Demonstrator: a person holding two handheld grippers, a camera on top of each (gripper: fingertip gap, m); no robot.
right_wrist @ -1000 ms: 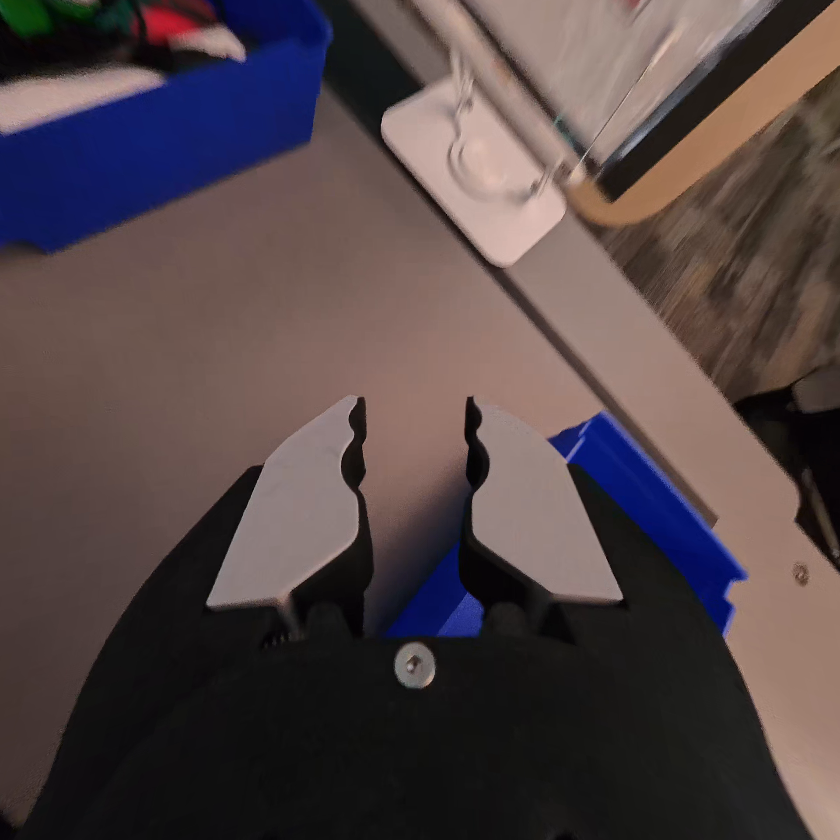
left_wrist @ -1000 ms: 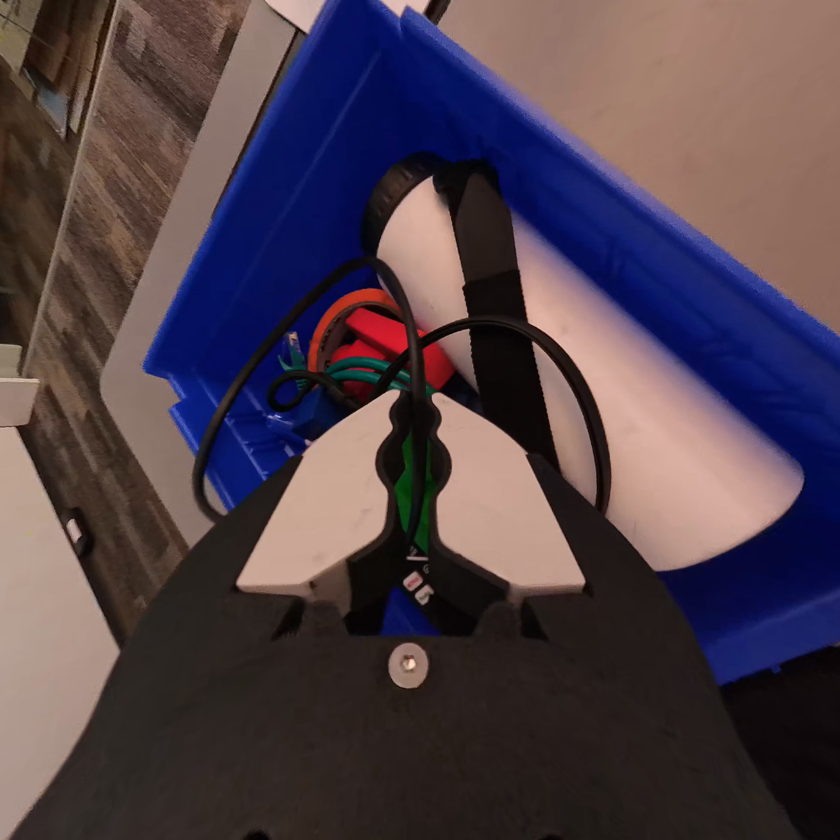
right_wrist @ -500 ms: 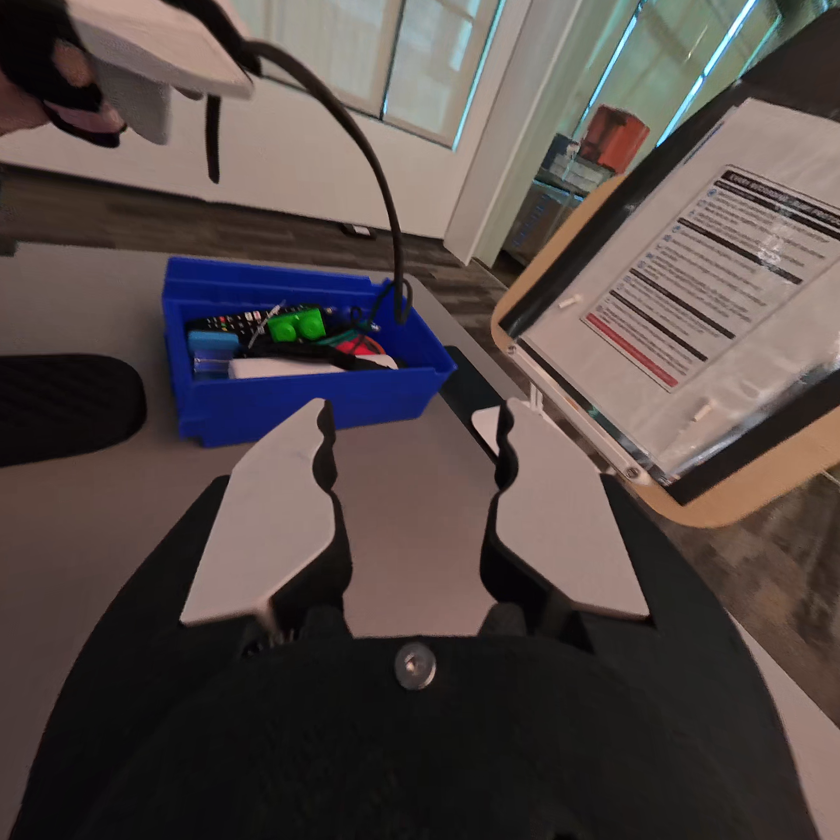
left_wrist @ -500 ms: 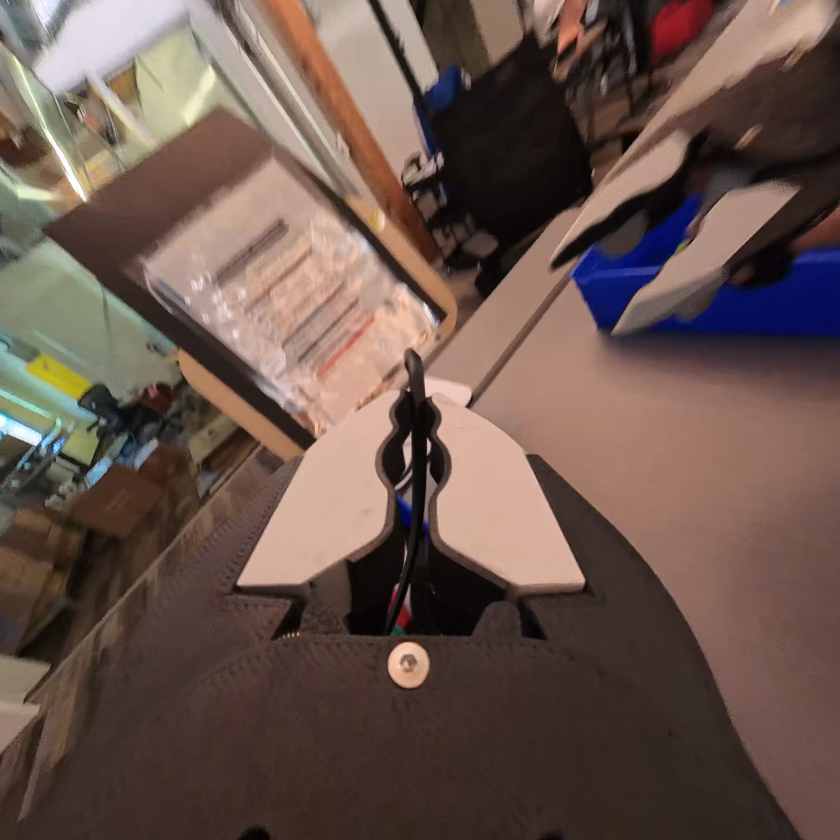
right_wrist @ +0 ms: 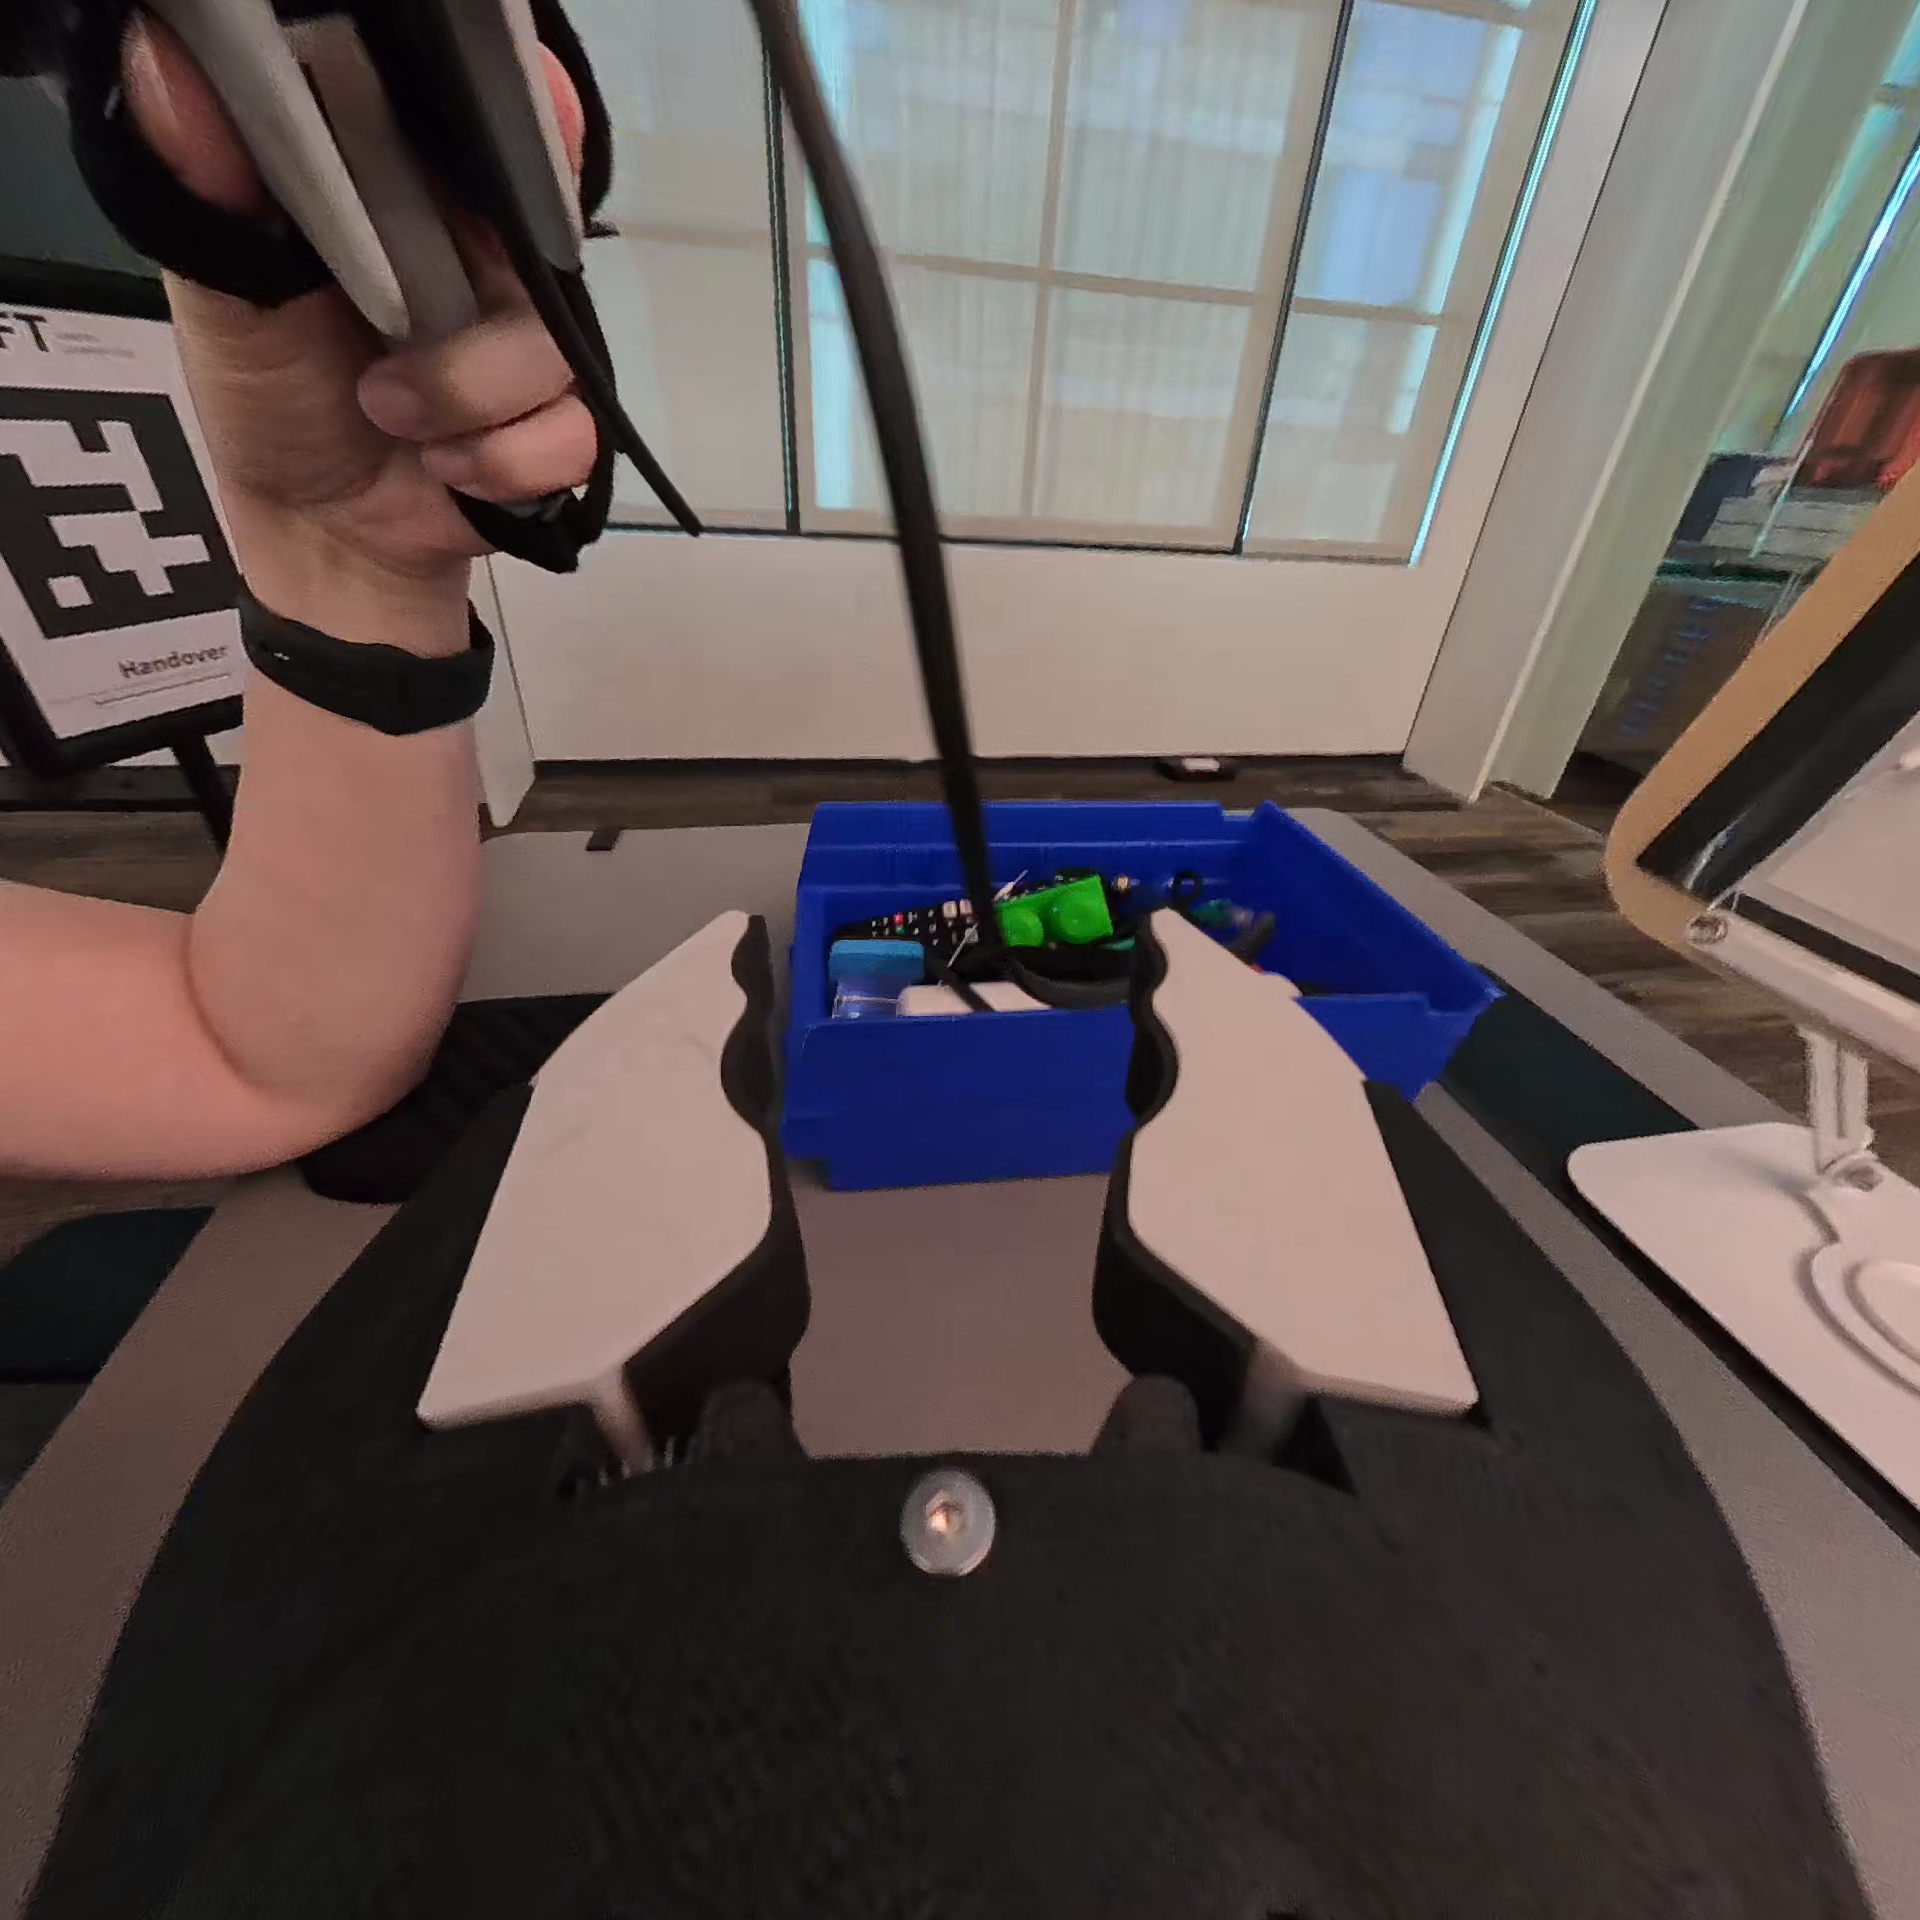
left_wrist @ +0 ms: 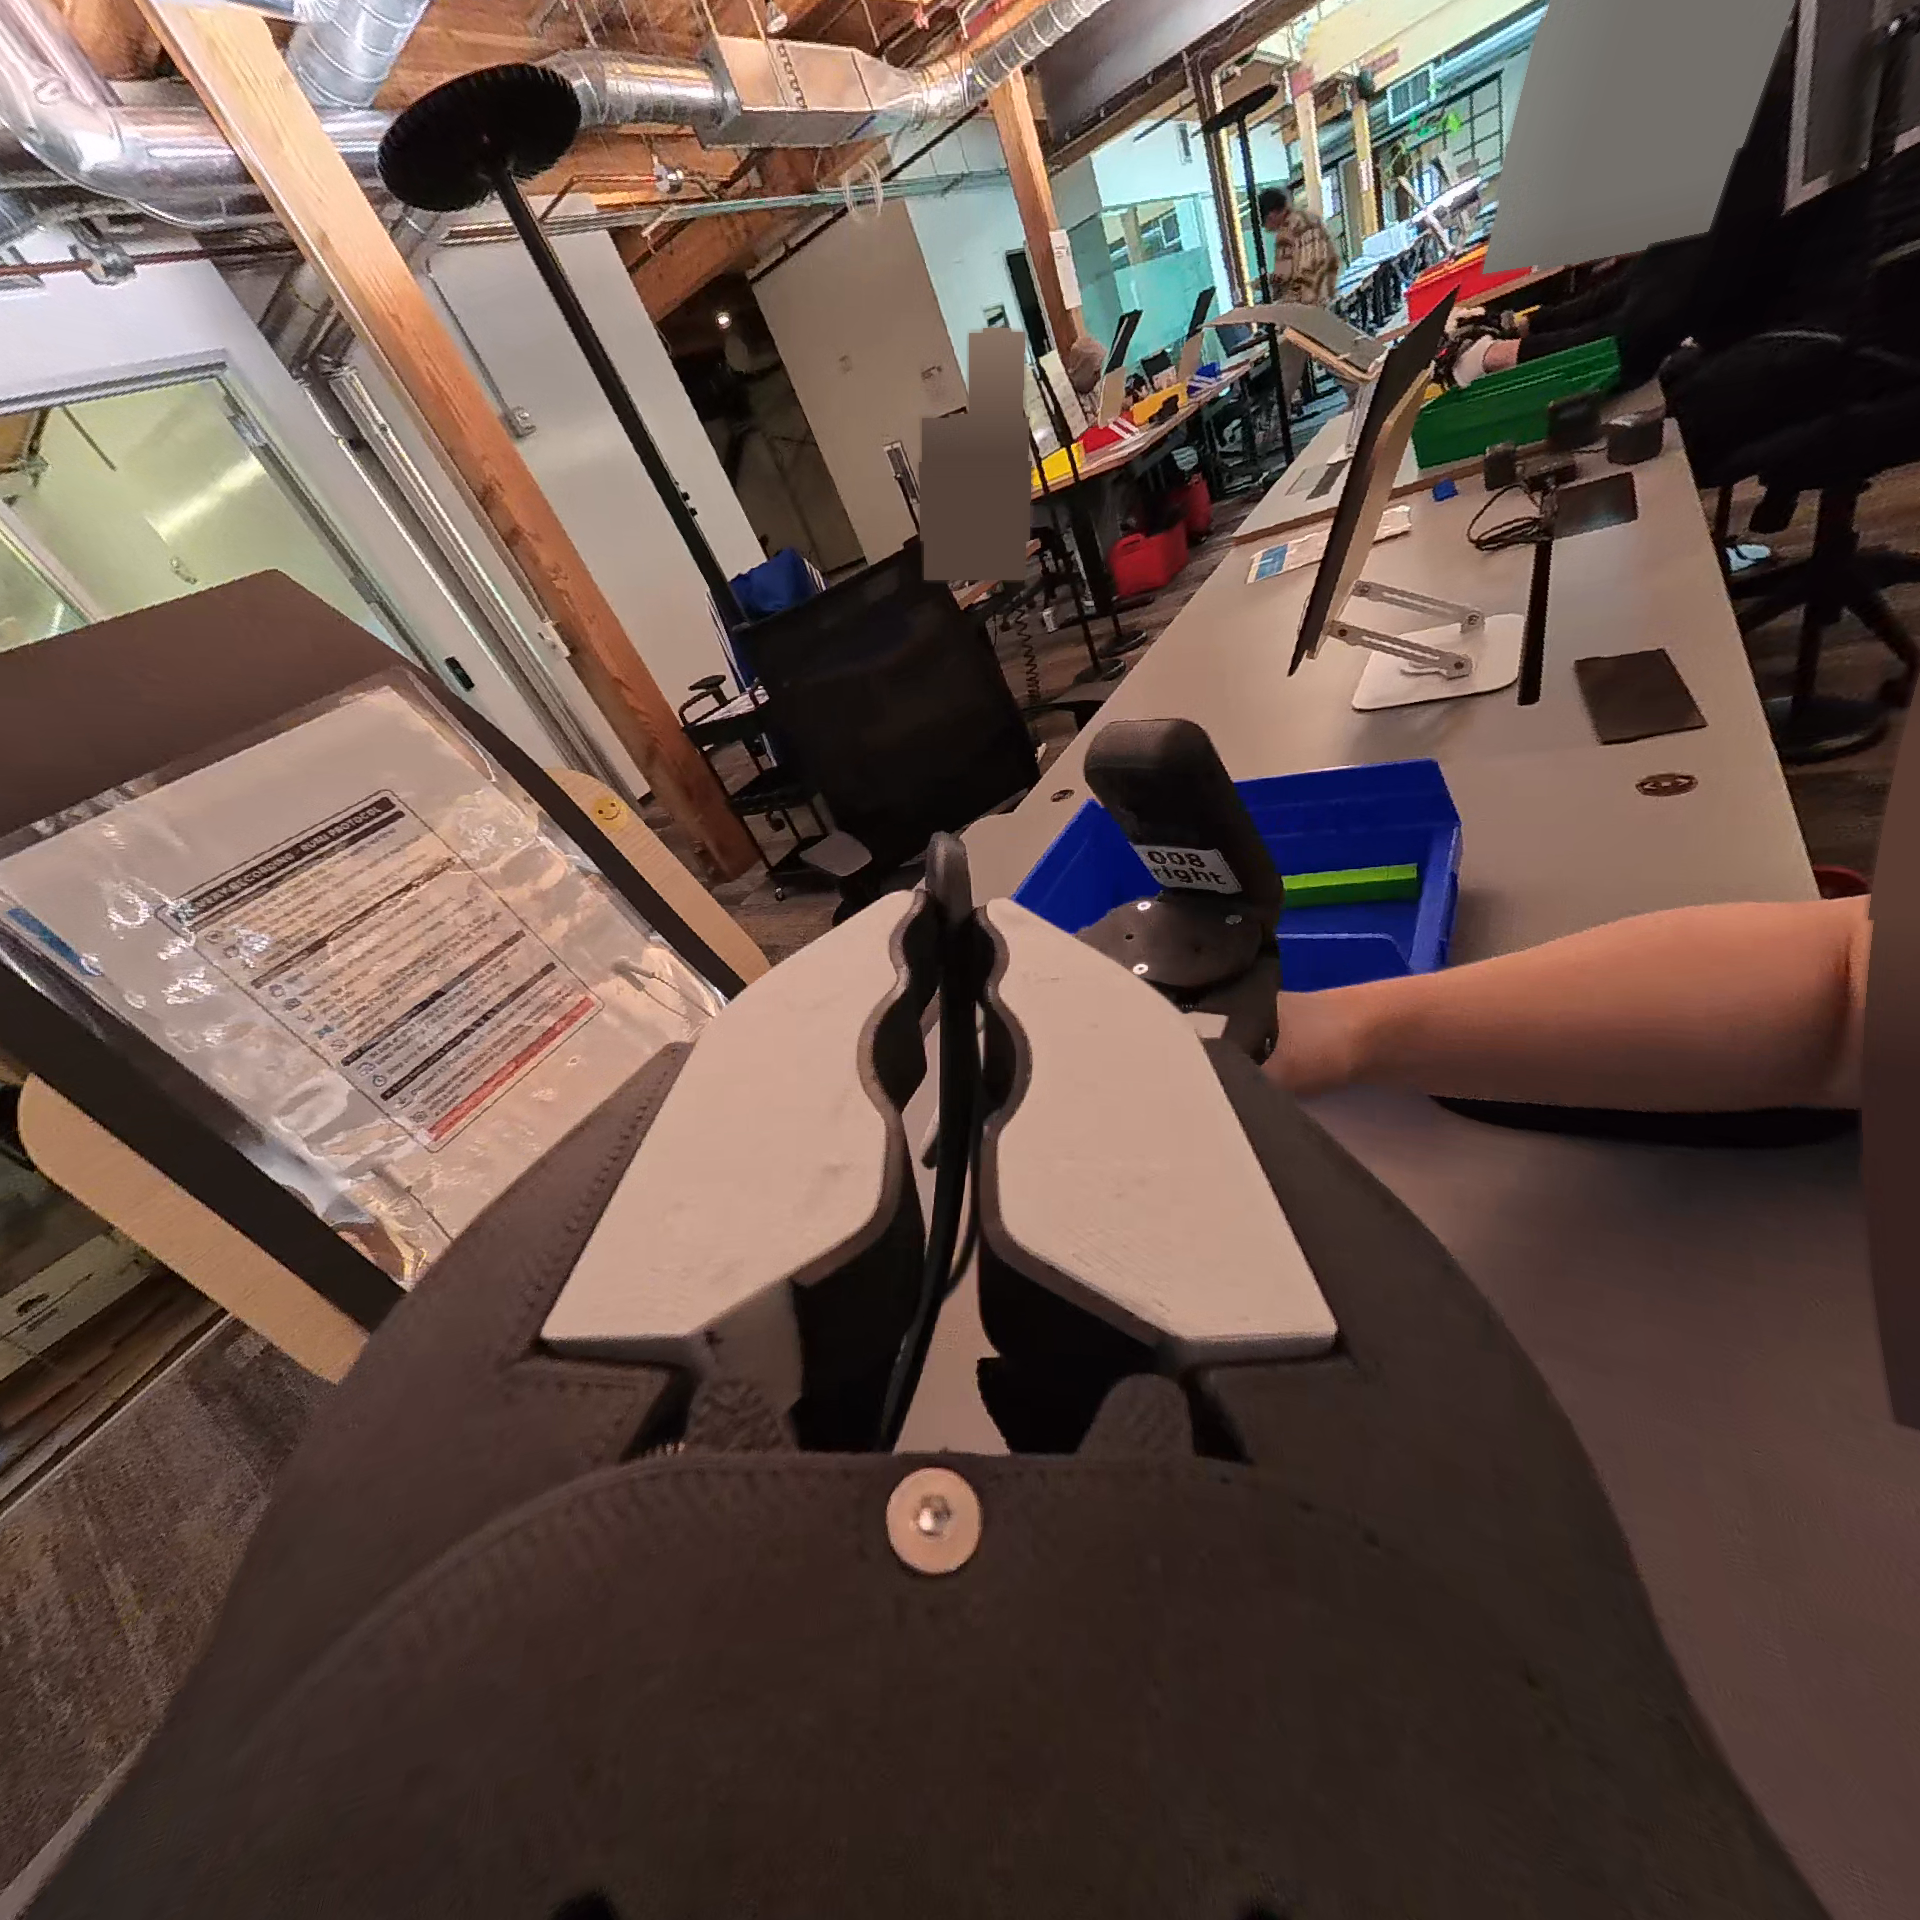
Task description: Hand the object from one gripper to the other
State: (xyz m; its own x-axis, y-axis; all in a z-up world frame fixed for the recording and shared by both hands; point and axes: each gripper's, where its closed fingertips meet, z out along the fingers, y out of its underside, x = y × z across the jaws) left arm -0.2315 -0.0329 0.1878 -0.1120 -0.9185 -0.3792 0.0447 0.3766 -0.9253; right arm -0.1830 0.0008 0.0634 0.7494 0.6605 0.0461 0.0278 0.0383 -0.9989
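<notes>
My left gripper (left_wrist: 951, 920) is shut on a thin black cable (left_wrist: 940, 1143) that runs between its fingers. In the right wrist view the left gripper (right_wrist: 416, 187) is held high at the upper left. The cable (right_wrist: 904, 468) hangs from it down into a blue bin (right_wrist: 956, 1101) of mixed items, among them a green brick (right_wrist: 1049, 914) and a remote. My right gripper (right_wrist: 951, 935) is open and empty, low over the table, facing the bin with the cable's lower part beyond its fingertips. Its body (left_wrist: 1174, 831) shows past the left fingers.
A second blue bin (left_wrist: 1434, 831) holding a green bar (left_wrist: 1351, 885) sits behind the right gripper. A tilted board with a plastic-covered sheet (left_wrist: 343, 987) stands on a white base (right_wrist: 1766, 1247). Black arm pads (right_wrist: 447, 1091) lie on the grey table (left_wrist: 1610, 1403). Left tips to right tips: about 15 cm.
My left gripper lifted the cable up out of the bin and swung round. My right gripper turned to face the bin and the hanging cable, and its jaws opened wider.
</notes>
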